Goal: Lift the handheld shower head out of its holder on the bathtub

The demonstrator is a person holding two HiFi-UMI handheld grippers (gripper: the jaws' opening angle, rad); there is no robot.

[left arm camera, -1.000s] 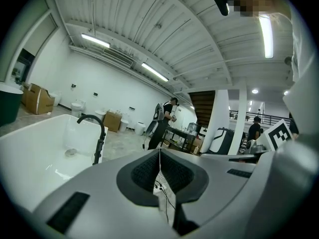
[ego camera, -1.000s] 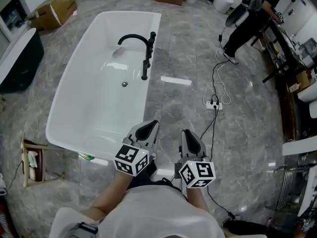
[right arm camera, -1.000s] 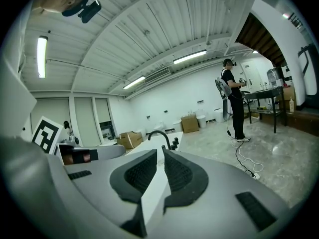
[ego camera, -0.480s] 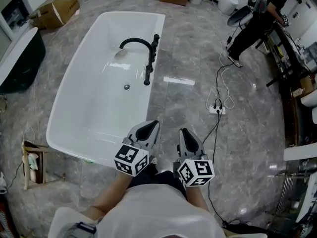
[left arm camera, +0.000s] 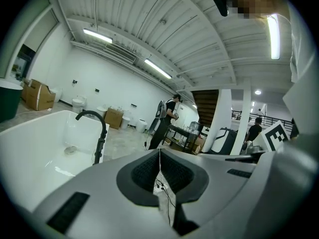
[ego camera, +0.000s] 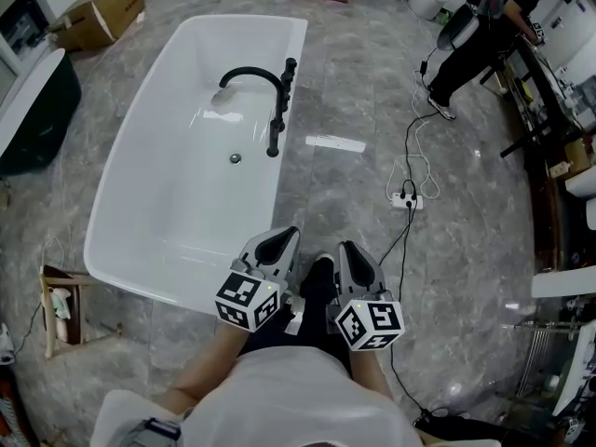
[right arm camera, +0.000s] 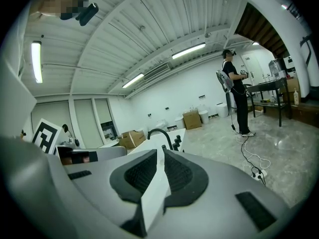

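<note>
Since the earlier frame the bathtub (ego camera: 177, 212) had slid slightly up the head view, and a dark shoe (ego camera: 319, 273) had appeared between the claws; the person seemed to be stepping closer. At upper centre, by the tub's right rim, the black tap column (ego camera: 287, 77) apparently still carried the handheld shower head (ego camera: 277, 119), its long axis upright. Wand and column could not be told apart. The left claw (ego camera: 282, 235), clenched and empty, sat straight down-frame from it, well apart. The right claw (ego camera: 357, 250), likewise clenched on nothing, lay further right, so the left looked nearer.
</note>
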